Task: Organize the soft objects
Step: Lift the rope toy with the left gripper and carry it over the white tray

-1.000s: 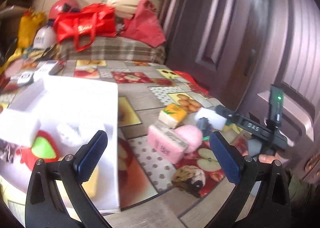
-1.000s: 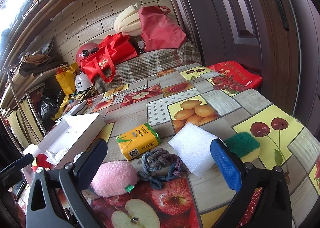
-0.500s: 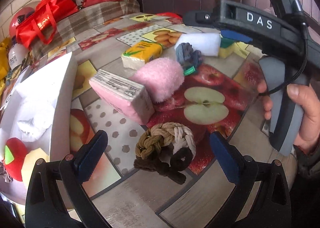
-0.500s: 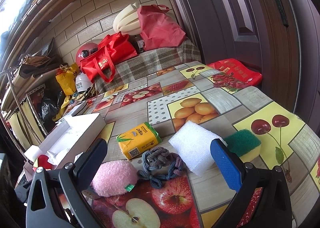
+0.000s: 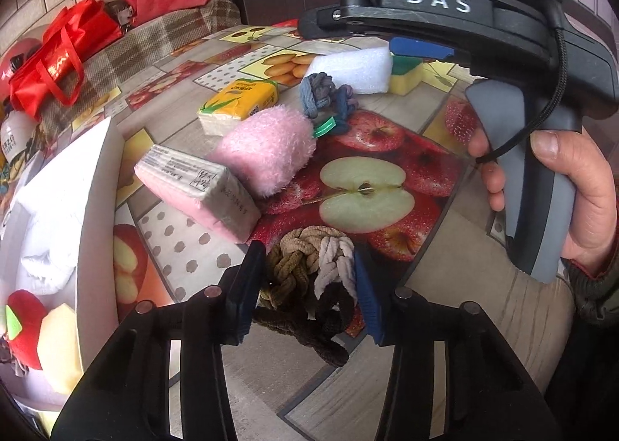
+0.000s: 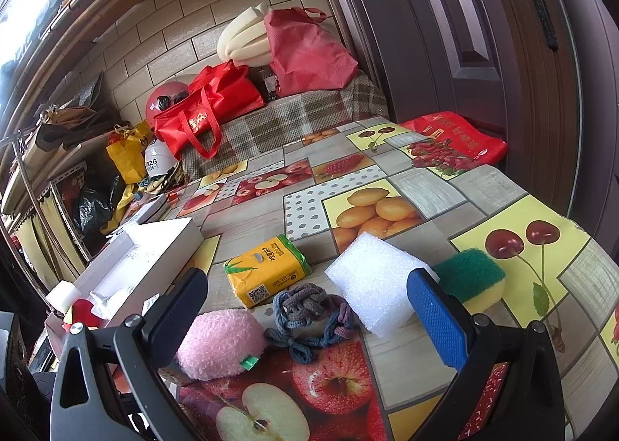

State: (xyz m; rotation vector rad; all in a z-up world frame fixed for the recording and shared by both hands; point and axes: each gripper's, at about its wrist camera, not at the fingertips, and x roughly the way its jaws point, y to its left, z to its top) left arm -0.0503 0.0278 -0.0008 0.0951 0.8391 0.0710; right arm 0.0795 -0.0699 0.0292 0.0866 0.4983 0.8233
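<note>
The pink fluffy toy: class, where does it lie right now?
In the right wrist view the pink fluffy toy lies low and left on the tablecloth, just left of the grey-blue knotted rope, below the yellow tissue pack.

Two knotted rope toys lie on the table: a brown-and-white one (image 5: 309, 278) at 6 o'clock in the left wrist view and a blue-grey one (image 6: 309, 309) further in. There are two tissue packs, one pink (image 5: 197, 189) and one yellow (image 6: 267, 274). One pink fluffy toy (image 6: 220, 340), one white foam block (image 6: 375, 282) and one green-and-yellow sponge (image 6: 472, 278) follow. One white box (image 6: 154, 259) sits at 9 o'clock.
</note>
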